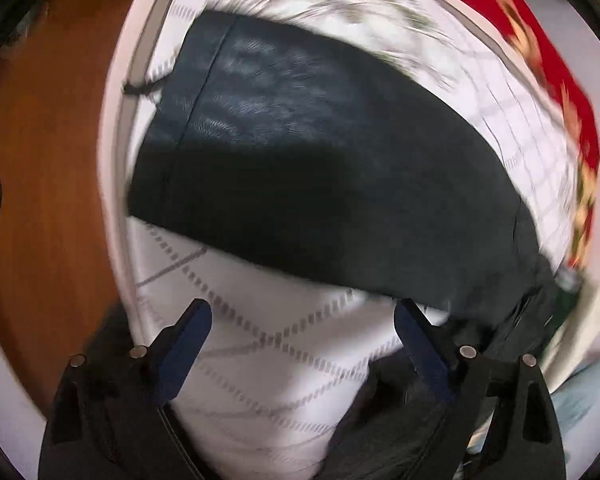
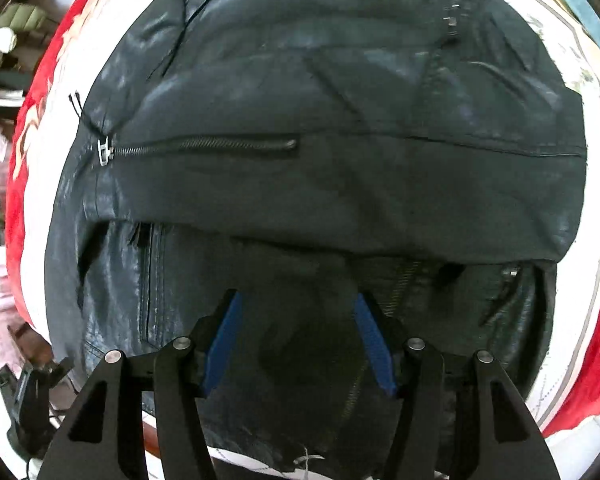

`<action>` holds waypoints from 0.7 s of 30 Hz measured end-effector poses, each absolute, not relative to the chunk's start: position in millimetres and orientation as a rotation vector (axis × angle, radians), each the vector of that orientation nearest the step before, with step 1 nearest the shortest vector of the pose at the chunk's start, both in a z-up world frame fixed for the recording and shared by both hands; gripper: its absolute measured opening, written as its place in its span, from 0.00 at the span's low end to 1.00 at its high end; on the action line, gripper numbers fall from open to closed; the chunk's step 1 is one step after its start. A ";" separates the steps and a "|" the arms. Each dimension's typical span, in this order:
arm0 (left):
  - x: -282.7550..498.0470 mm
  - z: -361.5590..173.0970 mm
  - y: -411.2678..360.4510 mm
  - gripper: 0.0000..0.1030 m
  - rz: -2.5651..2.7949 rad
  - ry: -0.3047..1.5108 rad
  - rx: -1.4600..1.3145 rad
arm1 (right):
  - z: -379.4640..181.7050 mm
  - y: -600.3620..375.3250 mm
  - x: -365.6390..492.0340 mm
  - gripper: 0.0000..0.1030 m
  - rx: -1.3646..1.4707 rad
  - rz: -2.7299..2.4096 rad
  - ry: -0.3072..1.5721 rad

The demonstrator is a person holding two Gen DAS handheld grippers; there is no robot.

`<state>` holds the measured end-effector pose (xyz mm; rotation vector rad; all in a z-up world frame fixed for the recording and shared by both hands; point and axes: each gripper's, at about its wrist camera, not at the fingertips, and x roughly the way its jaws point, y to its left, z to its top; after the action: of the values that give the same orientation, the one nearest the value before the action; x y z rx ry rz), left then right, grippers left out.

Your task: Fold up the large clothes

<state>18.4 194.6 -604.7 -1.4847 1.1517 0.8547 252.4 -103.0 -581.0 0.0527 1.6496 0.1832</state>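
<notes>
A large black leather jacket [image 2: 320, 128] lies on a white quilted bed cover [image 1: 260, 360]. In the right wrist view it fills the frame, folded over itself, with a pocket zipper [image 2: 204, 145] across the upper layer. My right gripper [image 2: 298, 304] is open just above the jacket's lower layer, holding nothing. In the left wrist view a part of the jacket [image 1: 320, 184] lies across the cover; this view is motion-blurred. My left gripper [image 1: 302, 312] is open above the white cover, just short of the jacket's near edge.
A red patterned blanket [image 1: 556, 92] lies along the cover's far side and also shows in the right wrist view [image 2: 40, 128]. A brown wooden floor [image 1: 48, 152] lies left of the bed. A black device [image 2: 28, 400] sits at lower left.
</notes>
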 end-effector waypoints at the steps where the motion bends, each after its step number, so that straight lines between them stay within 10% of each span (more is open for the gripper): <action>1: 17.7 -608.8 200.4 0.88 0.871 1.125 -1.511 | -584.5 -100.0 252.6 0.59 0.051 0.183 1.654; 7: 29.4 -599.1 247.7 0.75 1.058 0.996 -1.439 | -595.8 -87.3 245.7 0.59 0.055 0.168 1.653; 12: 76.5 -559.7 281.0 0.10 1.164 0.988 -1.136 | -598.7 -69.4 251.4 0.59 0.051 0.148 1.636; 17: 131.1 -503.2 289.8 0.07 1.123 0.973 -0.796 | -577.4 -66.3 248.1 0.59 -0.044 0.098 1.560; 21: 183.2 -446.7 260.9 0.06 1.017 0.947 -0.433 | -554.0 -60.0 247.6 0.91 -0.211 0.000 1.392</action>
<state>183.2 260.9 -446.7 -0.4331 0.9468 1.0167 247.6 -60.0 -554.0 -0.2106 1.3916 0.0001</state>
